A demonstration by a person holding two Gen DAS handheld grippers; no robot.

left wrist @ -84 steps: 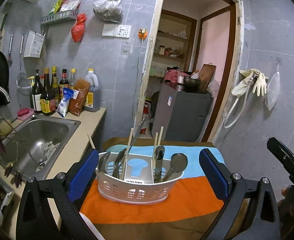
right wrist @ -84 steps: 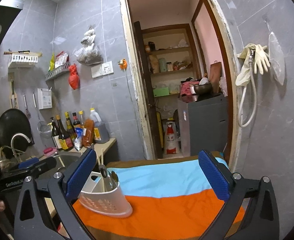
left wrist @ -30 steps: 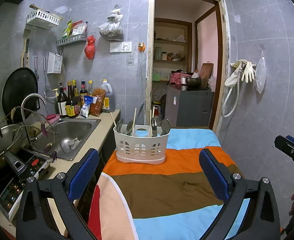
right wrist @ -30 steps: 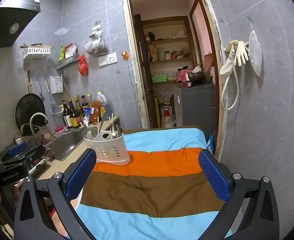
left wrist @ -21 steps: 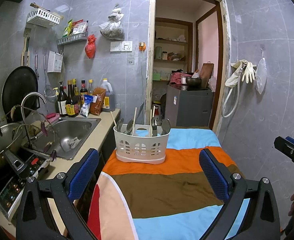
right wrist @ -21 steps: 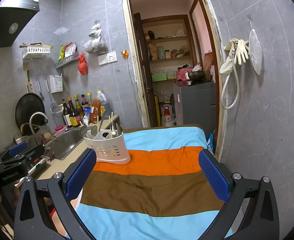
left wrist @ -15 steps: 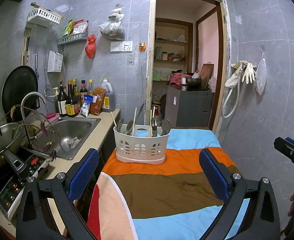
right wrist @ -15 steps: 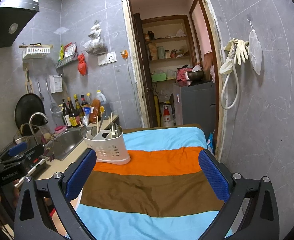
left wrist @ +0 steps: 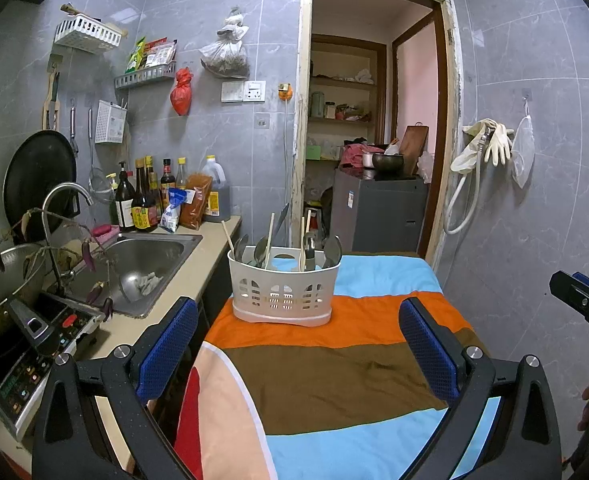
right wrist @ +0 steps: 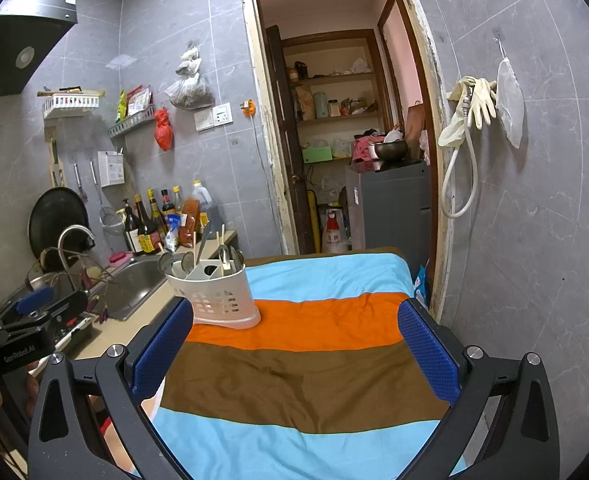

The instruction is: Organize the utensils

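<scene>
Pulled back from the caddy [left wrist: 284, 286] since earlier. Both grippers, left [left wrist: 298, 346] and right [right wrist: 294, 348], with jaws spread, empty. Caddy upright on striped cloth [left wrist: 334, 380], holding spoons and chopsticks.

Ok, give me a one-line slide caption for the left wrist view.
Open left gripper faces a white utensil basket of spoons and chopsticks on a striped cloth beside the sink.

A white utensil caddy [left wrist: 283, 295] is sitting on a cloth [left wrist: 334, 376] showing orange, brown and blue stripes.
</scene>
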